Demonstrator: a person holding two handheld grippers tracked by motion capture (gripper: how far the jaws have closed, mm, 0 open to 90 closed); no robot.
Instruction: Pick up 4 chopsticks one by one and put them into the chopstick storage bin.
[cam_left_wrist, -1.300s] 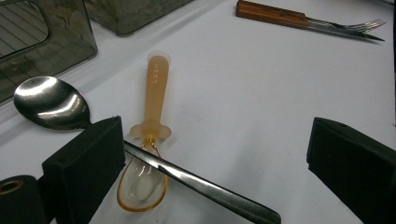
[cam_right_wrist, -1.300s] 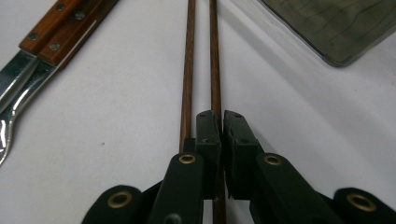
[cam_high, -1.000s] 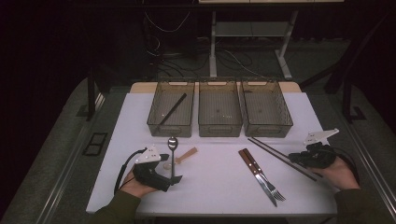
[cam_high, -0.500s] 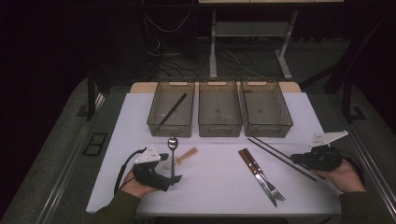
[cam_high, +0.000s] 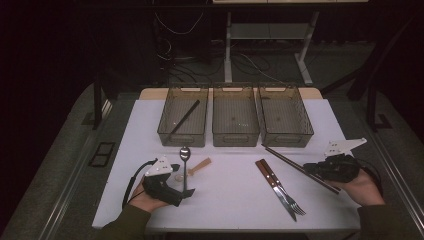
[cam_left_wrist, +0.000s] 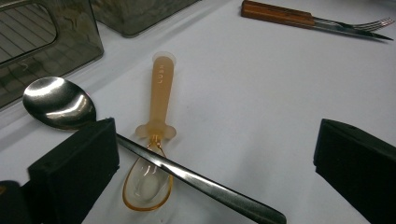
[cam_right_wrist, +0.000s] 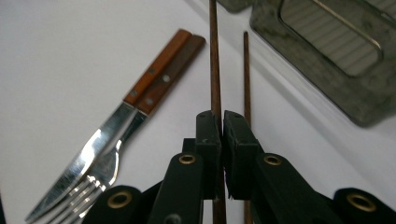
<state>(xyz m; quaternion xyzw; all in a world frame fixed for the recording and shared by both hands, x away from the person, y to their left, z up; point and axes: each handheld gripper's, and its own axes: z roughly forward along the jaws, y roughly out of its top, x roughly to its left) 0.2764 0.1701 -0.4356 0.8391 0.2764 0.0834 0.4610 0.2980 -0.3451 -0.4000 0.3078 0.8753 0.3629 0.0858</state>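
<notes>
Three wire bins stand in a row at the far edge of the white table (cam_high: 230, 200), and the middle bin (cam_high: 235, 120) serves as the landmark here. Left of it, the left bin (cam_high: 183, 120) holds one dark chopstick (cam_high: 184, 119) lying slantwise; right of it stands the right bin (cam_high: 286, 117). Nearer than the middle bin and to its left, the left gripper (cam_high: 176, 192) rests by the table's near edge with its jaws standing wide apart; a steel spoon (cam_left_wrist: 60, 102) lies with its handle running across the gap between them, passing just beside the left-hand pad in the left gripper view, and neither pad presses on it. An amber plastic spoon (cam_left_wrist: 156, 140) lies under that steel handle, its handle pointing toward the bins. Bare white surface spreads straight in front of the middle bin, between the spoons and a wooden-handled knife and fork (cam_high: 277, 185) lying side by side. Right of the middle bin and nearer, the right gripper (cam_high: 315, 172) has its jaws closed narrowly on one brown chopstick (cam_right_wrist: 215, 70), which points toward the right bin; a second chopstick (cam_right_wrist: 246, 74) lies just beside it on the table. Open table remains between the right gripper and the right edge.
</notes>
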